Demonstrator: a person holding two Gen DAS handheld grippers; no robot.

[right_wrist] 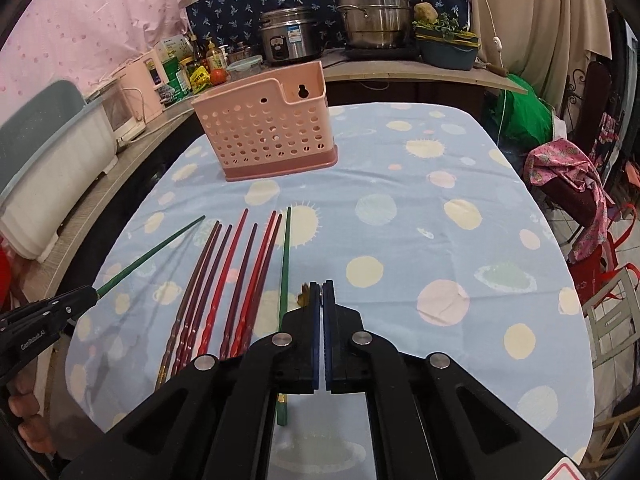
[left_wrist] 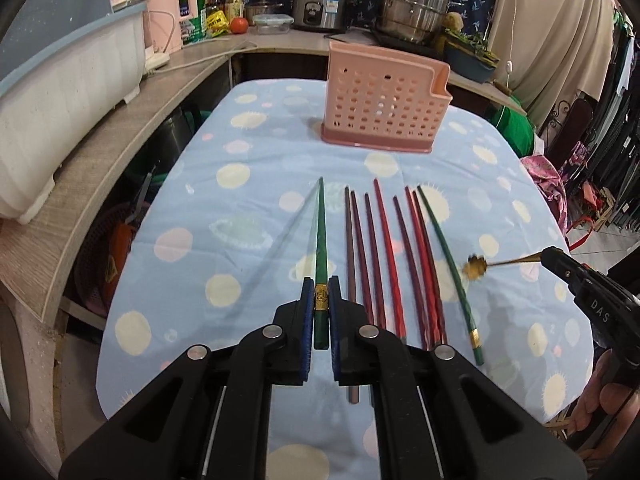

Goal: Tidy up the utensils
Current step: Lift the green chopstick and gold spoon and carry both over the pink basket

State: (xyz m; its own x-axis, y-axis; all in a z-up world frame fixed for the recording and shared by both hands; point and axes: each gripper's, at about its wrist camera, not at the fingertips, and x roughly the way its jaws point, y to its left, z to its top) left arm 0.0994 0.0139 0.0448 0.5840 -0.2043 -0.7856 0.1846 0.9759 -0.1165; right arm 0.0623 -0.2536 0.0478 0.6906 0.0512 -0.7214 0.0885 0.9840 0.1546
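Observation:
My left gripper (left_wrist: 321, 294) is shut on a green chopstick (left_wrist: 320, 236) and holds it above the table, tip pointing at the pink perforated utensil holder (left_wrist: 386, 100). It also shows in the right wrist view (right_wrist: 150, 256). My right gripper (right_wrist: 322, 292) is shut on a small gold flower-headed utensil (right_wrist: 304, 294); its gold head (left_wrist: 474, 269) shows in the left wrist view. Several red and brown chopsticks (left_wrist: 384, 256) and a second green chopstick (left_wrist: 450, 268) lie in a row on the table. The holder (right_wrist: 268, 128) stands upright at the far side.
The table has a blue cloth with pale dots (right_wrist: 440, 240). A wooden counter (left_wrist: 100, 168) curves along the left and back, with a white dish rack (left_wrist: 60, 92), bottles, a rice cooker (left_wrist: 320, 4) and a steel pot (left_wrist: 416, 0). Clothes and bags sit off the right edge.

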